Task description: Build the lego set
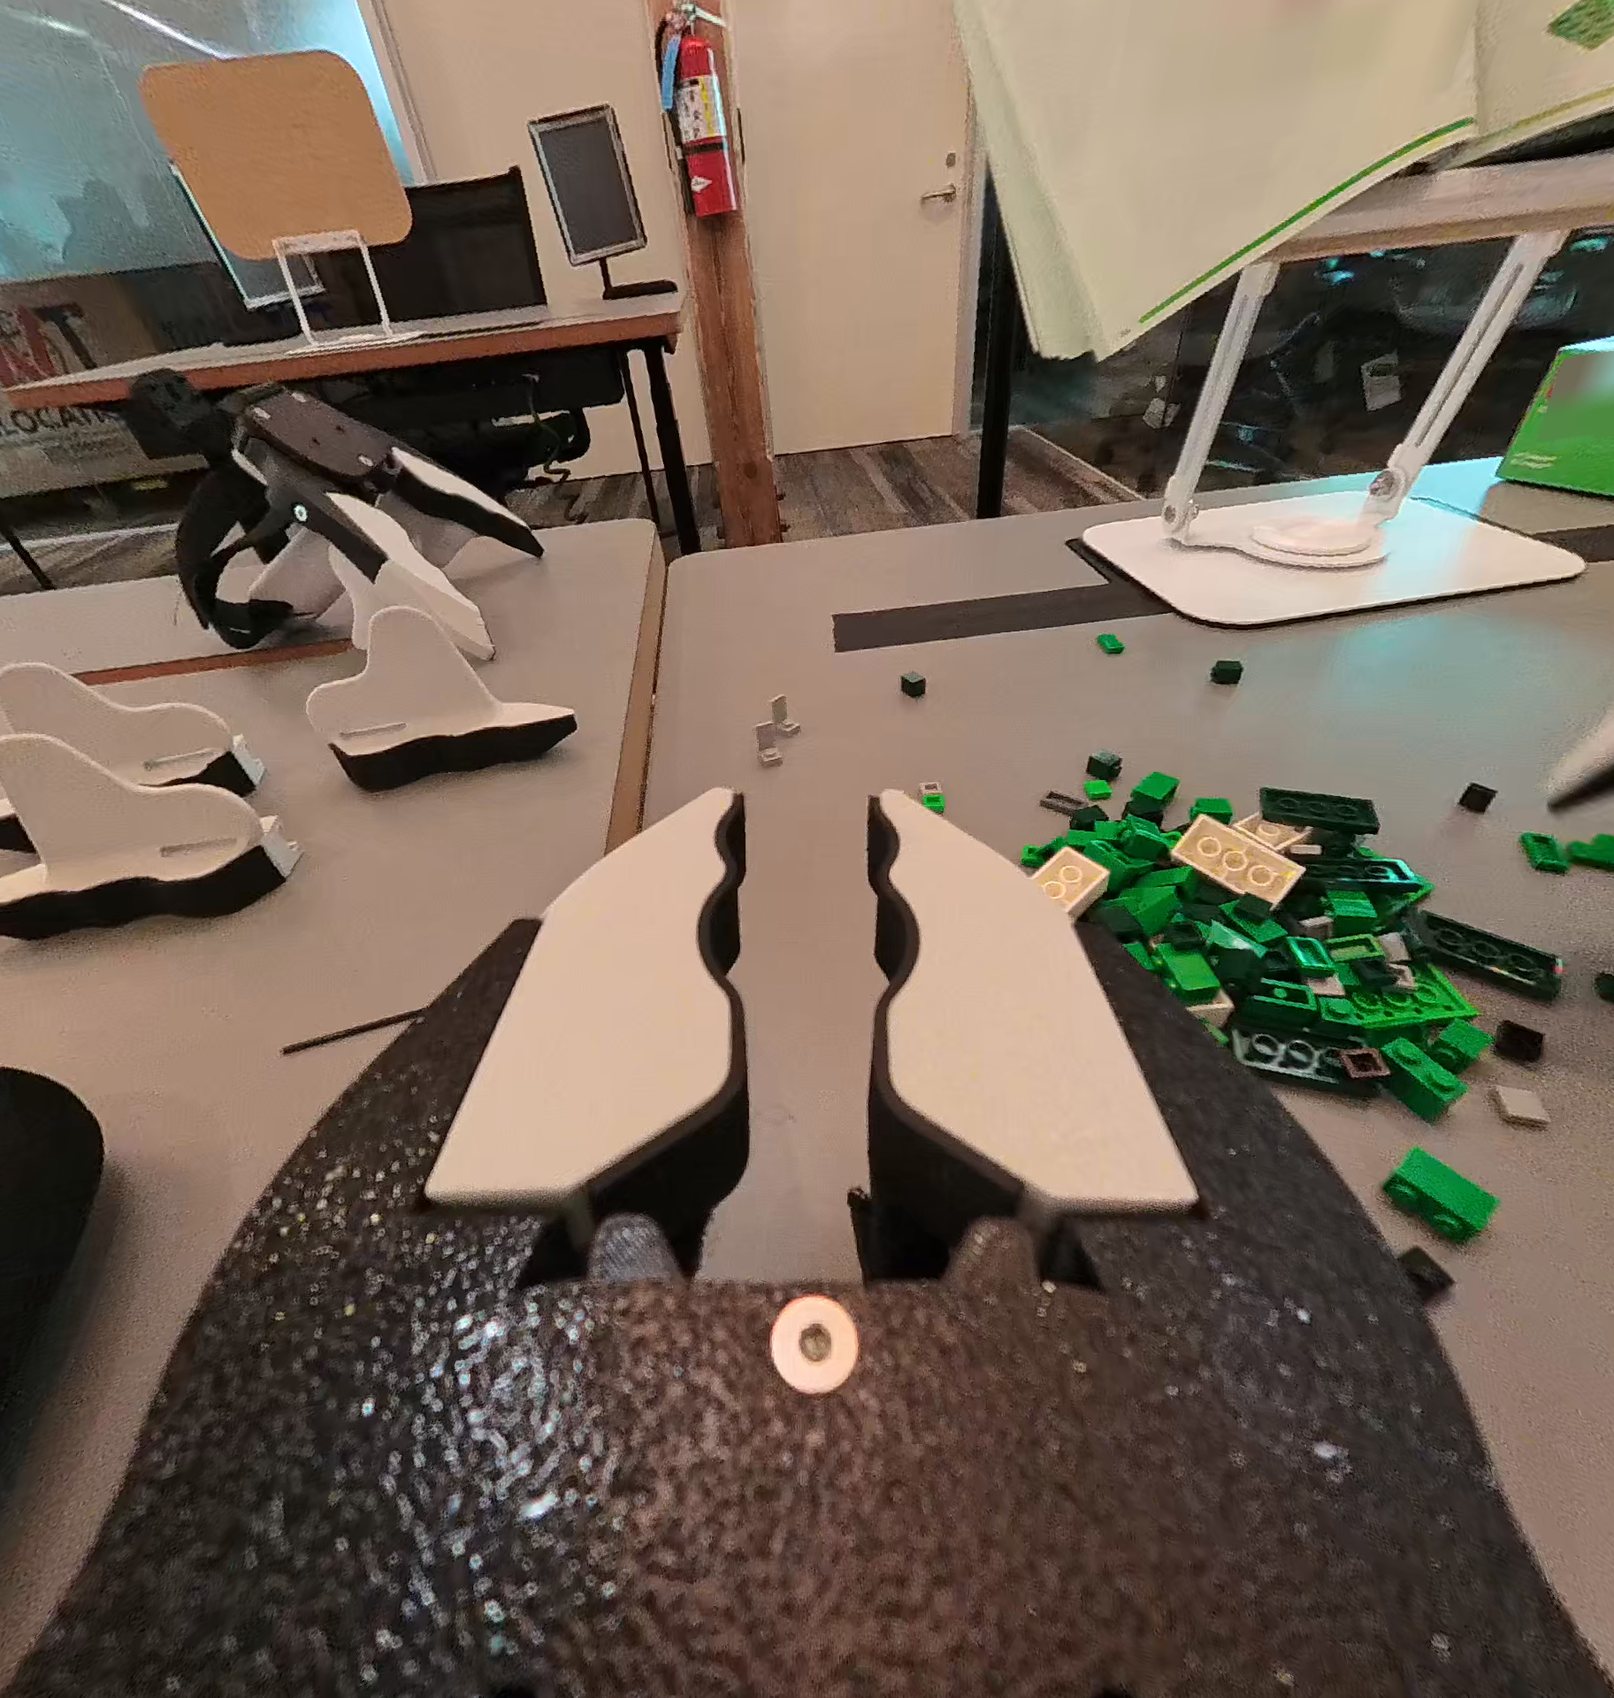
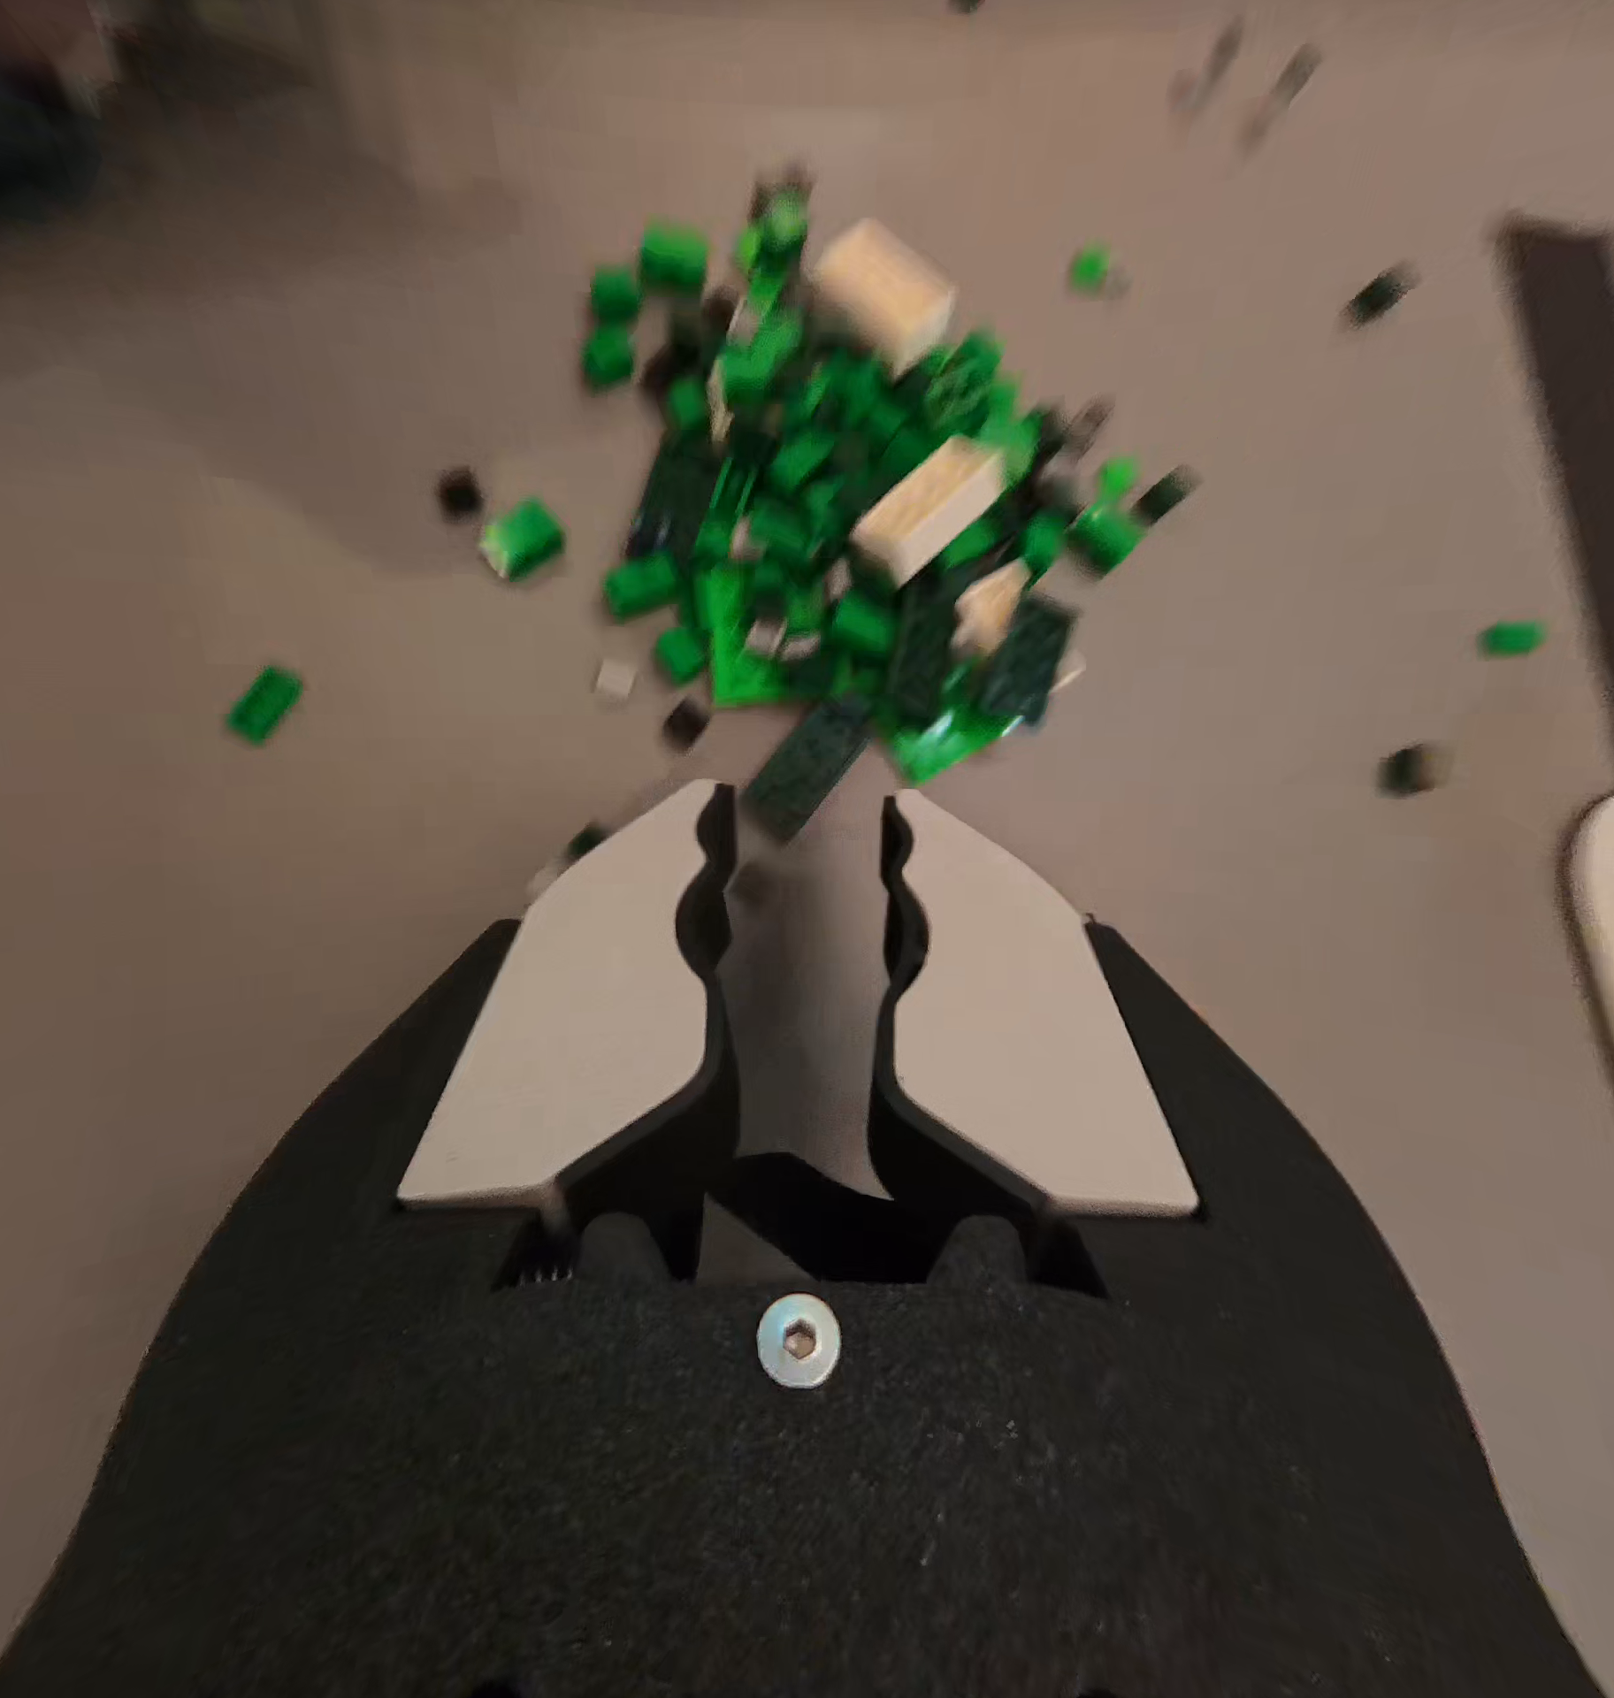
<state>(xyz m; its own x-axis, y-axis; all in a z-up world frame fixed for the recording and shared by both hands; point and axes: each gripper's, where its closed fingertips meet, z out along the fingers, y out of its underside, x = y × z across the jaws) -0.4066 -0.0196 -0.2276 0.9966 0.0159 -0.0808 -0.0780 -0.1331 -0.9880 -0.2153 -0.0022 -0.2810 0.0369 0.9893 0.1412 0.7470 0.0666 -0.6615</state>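
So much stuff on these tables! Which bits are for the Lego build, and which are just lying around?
For the build:
- brick pile
- stray green bricks
- open booklet on its white stand
- left gripper, right gripper, both open and empty

Just lying about:
- spare gripper
- loose gripper fingers
- fire extinguisher

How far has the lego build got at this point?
Done: nothing assembled shows; the bricks lie in a loose pile on the grey table, with strays around it. In hand: nothing; the left gripper and right gripper are both open and empty, the right one pointing at the pile. Left: picking pieces and the whole build.
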